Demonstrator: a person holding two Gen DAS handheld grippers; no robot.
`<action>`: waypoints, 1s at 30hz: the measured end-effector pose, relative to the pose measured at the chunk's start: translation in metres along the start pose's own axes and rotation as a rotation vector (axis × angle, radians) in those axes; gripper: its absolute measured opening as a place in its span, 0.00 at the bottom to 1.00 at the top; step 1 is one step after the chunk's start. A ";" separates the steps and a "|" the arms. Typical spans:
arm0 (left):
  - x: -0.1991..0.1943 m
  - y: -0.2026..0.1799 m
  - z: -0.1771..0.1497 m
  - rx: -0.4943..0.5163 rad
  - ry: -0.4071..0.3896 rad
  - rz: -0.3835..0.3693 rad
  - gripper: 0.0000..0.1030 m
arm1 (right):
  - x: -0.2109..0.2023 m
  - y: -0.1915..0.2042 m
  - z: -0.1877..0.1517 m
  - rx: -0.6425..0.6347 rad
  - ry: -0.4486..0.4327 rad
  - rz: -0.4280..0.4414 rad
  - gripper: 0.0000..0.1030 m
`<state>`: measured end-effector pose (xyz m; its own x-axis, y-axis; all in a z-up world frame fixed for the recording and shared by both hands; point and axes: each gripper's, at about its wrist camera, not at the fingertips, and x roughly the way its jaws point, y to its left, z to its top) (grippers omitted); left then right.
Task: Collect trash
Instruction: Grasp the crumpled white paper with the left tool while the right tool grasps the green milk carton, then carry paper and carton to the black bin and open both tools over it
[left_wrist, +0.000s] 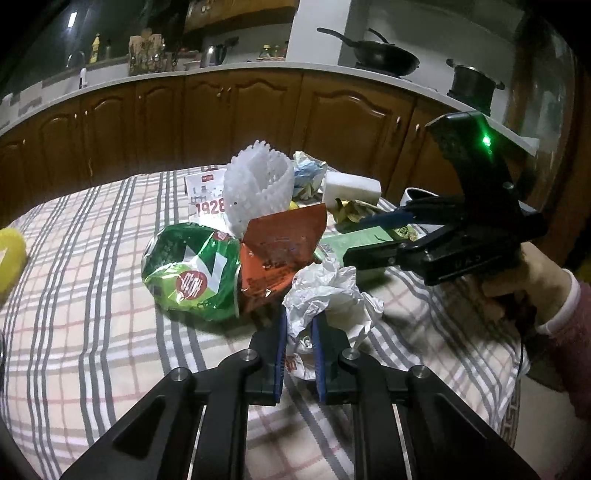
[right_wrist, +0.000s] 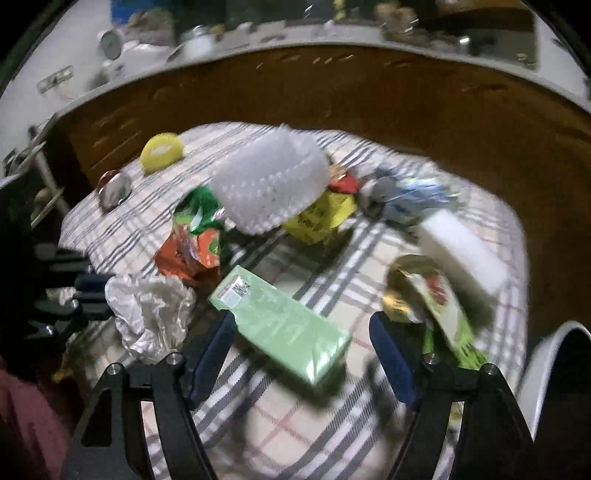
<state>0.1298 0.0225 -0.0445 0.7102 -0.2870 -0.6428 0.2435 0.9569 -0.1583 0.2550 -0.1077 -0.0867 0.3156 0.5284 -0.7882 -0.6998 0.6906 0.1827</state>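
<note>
A heap of trash lies on the plaid tablecloth (left_wrist: 92, 295). My left gripper (left_wrist: 299, 343) is shut on a crumpled white wrapper (left_wrist: 325, 291), which bulges out above its blue pads. In the right wrist view that wrapper (right_wrist: 147, 310) sits at the left, with the left gripper (right_wrist: 96, 291) dark beside it. My right gripper (right_wrist: 303, 319) stands open astride a flat pale-green box (right_wrist: 280, 321); its right finger is clear of the box. In the left wrist view the right gripper (left_wrist: 354, 238) comes in from the right, held by a hand in a pink sleeve (left_wrist: 569, 325).
A green snack bag (left_wrist: 184, 273), an orange bag (left_wrist: 284, 251), a white foam net (left_wrist: 258, 184) and a white foam block (right_wrist: 461, 251) crowd the middle. A gold-green wrapper (right_wrist: 436, 295) lies by the right finger. A yellow lid (right_wrist: 162, 151) sits far left; a white rim (right_wrist: 546, 339) at right.
</note>
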 end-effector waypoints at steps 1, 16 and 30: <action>0.001 -0.001 0.000 0.002 0.000 0.000 0.11 | 0.000 -0.001 -0.002 0.014 0.001 0.024 0.70; -0.008 -0.005 0.000 0.001 -0.010 0.010 0.11 | -0.013 0.017 -0.018 0.001 0.017 0.001 0.51; -0.008 -0.025 0.012 0.032 -0.026 -0.018 0.11 | -0.029 0.014 -0.045 0.139 -0.073 -0.086 0.51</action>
<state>0.1260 0.0008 -0.0271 0.7226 -0.3057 -0.6199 0.2770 0.9498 -0.1455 0.2070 -0.1352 -0.0874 0.4194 0.4954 -0.7607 -0.5747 0.7935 0.1999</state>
